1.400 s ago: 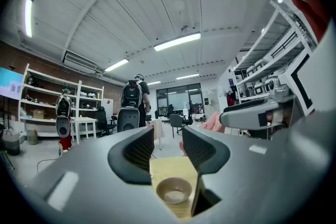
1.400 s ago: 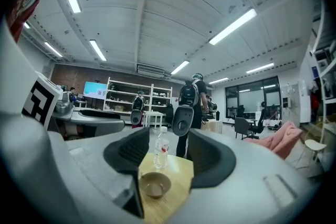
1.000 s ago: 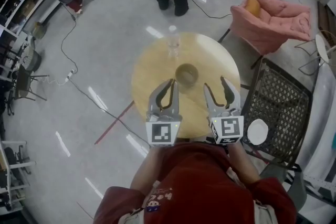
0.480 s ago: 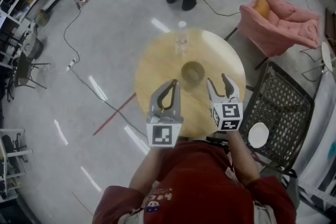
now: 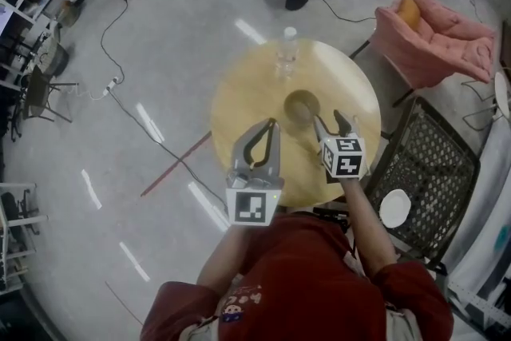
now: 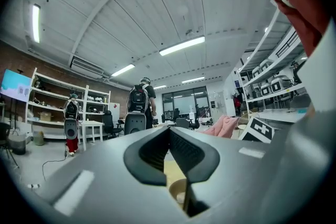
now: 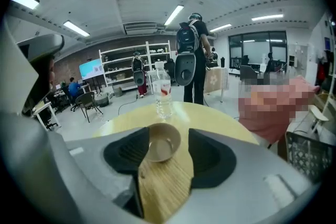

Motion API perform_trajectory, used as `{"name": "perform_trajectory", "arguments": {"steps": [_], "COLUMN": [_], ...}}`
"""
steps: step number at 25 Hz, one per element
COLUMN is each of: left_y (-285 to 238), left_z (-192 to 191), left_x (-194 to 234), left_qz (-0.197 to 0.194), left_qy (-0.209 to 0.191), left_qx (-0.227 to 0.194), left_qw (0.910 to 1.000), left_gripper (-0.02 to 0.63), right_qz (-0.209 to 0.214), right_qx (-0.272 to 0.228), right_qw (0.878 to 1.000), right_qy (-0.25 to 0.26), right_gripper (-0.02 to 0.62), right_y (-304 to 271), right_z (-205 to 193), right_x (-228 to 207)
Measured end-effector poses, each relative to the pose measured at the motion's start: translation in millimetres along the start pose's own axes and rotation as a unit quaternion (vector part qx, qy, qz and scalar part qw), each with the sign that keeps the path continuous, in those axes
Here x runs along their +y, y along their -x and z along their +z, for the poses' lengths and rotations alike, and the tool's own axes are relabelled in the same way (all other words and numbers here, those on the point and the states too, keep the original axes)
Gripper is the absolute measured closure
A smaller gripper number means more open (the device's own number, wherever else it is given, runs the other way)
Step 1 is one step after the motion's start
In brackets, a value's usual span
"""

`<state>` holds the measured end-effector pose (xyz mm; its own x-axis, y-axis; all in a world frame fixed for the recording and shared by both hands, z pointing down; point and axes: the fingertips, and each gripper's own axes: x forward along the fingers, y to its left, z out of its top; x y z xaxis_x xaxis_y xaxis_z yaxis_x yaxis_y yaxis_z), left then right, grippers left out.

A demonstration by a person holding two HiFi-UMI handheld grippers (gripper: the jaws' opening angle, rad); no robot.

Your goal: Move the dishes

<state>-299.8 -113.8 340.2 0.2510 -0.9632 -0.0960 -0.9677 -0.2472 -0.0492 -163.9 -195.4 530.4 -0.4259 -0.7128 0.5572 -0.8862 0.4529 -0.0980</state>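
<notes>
**Head view:** A tan bowl (image 5: 302, 106) sits near the middle of a round wooden table (image 5: 239, 96), apparently empty. A clear bottle (image 5: 287, 53) stands at the far edge. The left gripper (image 5: 271, 124) is near-left of the bowl and the right gripper (image 5: 328, 120) near-right.

**Left gripper view:** The jaws are pressed together on nothing and hide most of the bowl (image 6: 177, 194).

**Right gripper view:** The jaws are spread, with the bowl (image 7: 161, 143) just ahead between the tips. Contact with its rim cannot be told. The bottle (image 7: 163, 93) stands beyond.
</notes>
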Motion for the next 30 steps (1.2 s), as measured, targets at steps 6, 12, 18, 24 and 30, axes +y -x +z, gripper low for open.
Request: {"name": "perform_trajectory", "arguments": {"steps": [6,12,18,24,30], "left_y": [0.7,1.5,2.8,0.9,-1.2], "left_z": [-1.8,-11.6,-15.9,-20.1,-29.1], "left_x": [11.5,19.4,29.1,37.0,42.2], "left_qz": [0.011,0.006,0.027,0.032,0.027], "left_qy": [0.004,-0.017,0.016,0.025,0.015], "left_qx": [-0.001,0.015,0.012,0.015,0.026], "left_qw": [0.9999,0.9997,0.9994,0.9991,0.9992], "left_gripper": [0.598,0.598,0.598,0.598,0.598], "right_qz": [-0.006,-0.008,0.001,0.002,-0.010], "right_qx": [0.055,0.090,0.120,0.141,0.142], "right_qw": [0.998,0.996,0.992,0.988,0.989], "right_qy": [-0.007,-0.019,-0.037,-0.055,-0.044], "right_gripper": [0.362,0.362,0.362,0.369,0.441], "right_y": [-30.0,-54.9,-70.6,-78.7,-82.6], "right_z": [-20.3,-33.5,-47.3,-55.1,-57.7], "right_x": [-4.1,-9.4,-10.0,-9.8,-10.8]}}
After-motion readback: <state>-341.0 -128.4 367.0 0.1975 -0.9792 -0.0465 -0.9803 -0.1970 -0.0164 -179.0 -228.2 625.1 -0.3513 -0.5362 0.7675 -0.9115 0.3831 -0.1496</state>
